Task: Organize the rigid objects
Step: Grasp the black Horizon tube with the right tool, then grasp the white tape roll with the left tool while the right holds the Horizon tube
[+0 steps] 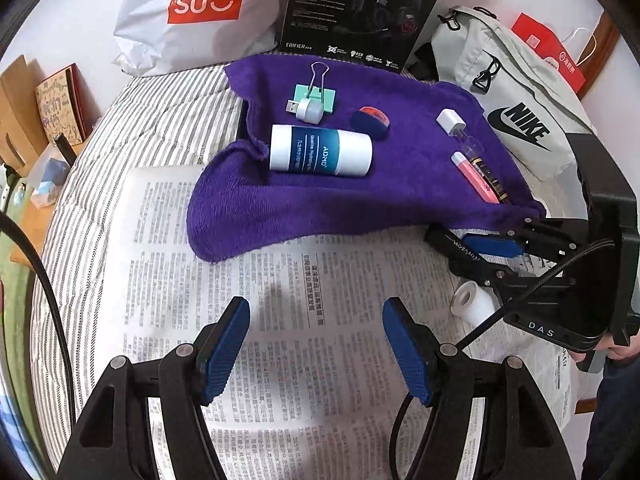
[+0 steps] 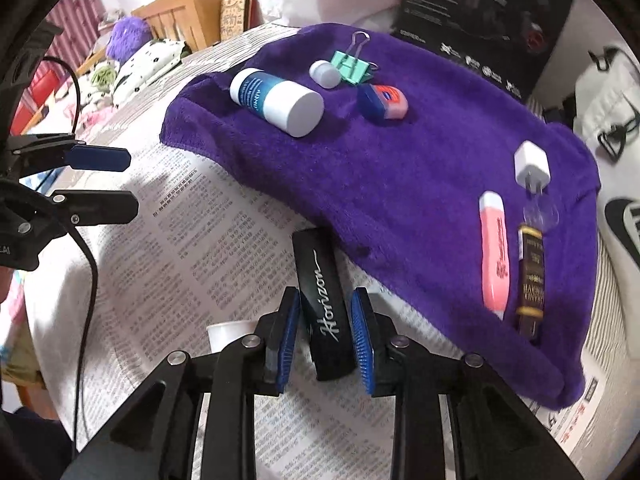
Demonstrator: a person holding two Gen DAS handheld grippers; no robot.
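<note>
My right gripper (image 2: 325, 344) sits at six o'clock in its own view, its blue pads (image 2: 289, 340) closed in on either side of the black Horizon case (image 2: 322, 304); I cannot tell whether both pads actually touch it. The case lies on the newspaper (image 2: 192, 248), its far end against the edge of the purple towel (image 2: 400, 184). Beside the left pad, at about seven o'clock, a small white cup (image 2: 226, 334) peeks out.

My left gripper (image 1: 316, 344) hangs wide open above the newspaper, holding nothing.

Farther out, on the towel, toward three o'clock, a pink highlighter (image 2: 495, 252) lies beside a dark gold-lettered tube (image 2: 530, 284), with a white charger plug (image 2: 531, 164) past them. Around twelve o'clock lie a white and blue bottle (image 2: 276, 100) on its side, a blue and pink tin (image 2: 382, 102), a small white USB lamp (image 2: 325, 74) and a green binder clip (image 2: 352, 65).

Beyond the towel stand a white Miniso bag (image 1: 192, 12) and a black Edifier box (image 1: 360, 8), with a grey Nike bag (image 1: 516, 108) at two o'clock.
</note>
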